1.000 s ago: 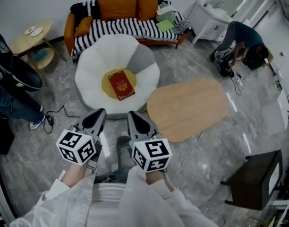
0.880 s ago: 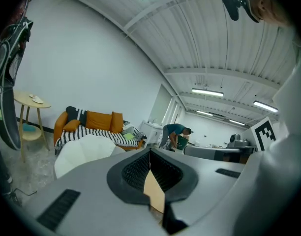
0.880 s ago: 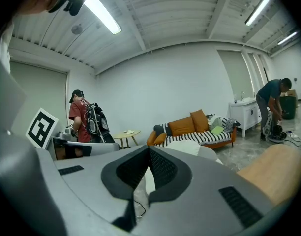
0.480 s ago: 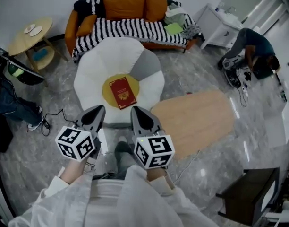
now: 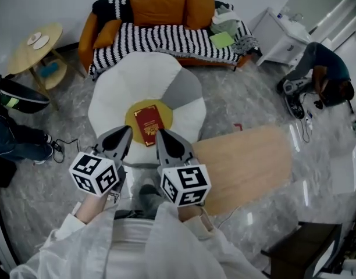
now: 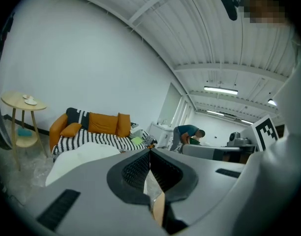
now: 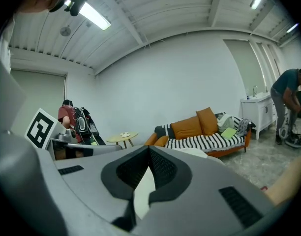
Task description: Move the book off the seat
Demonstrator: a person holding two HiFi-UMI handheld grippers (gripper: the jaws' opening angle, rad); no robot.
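Note:
A red book (image 5: 147, 125) lies flat on the yellow centre of a white, petal-shaped seat (image 5: 117, 92) on the floor. My left gripper (image 5: 127, 131) and right gripper (image 5: 160, 134) are held side by side over the seat's near edge, both pointing at the book; the tips stop just short of it. Both are shut, with nothing between the jaws. In the left gripper view the left gripper (image 6: 150, 151) has its pads together, and the seat (image 6: 81, 156) shows white beyond it. The right gripper (image 7: 149, 149) looks the same in its view. The book is hidden in both gripper views.
An oval wooden table (image 5: 248, 161) stands just right of the seat. Behind the seat is an orange sofa (image 5: 160, 28) with a striped cover. A round side table (image 5: 35, 42) stands at far left. One person (image 5: 323, 68) bends at the far right, another (image 5: 15, 115) stands left. A cable (image 5: 64, 144) lies on the floor.
Both grippers have come forward together toward the seat, still shut. The book and seat now lie closer to the gripper tips in the head view.

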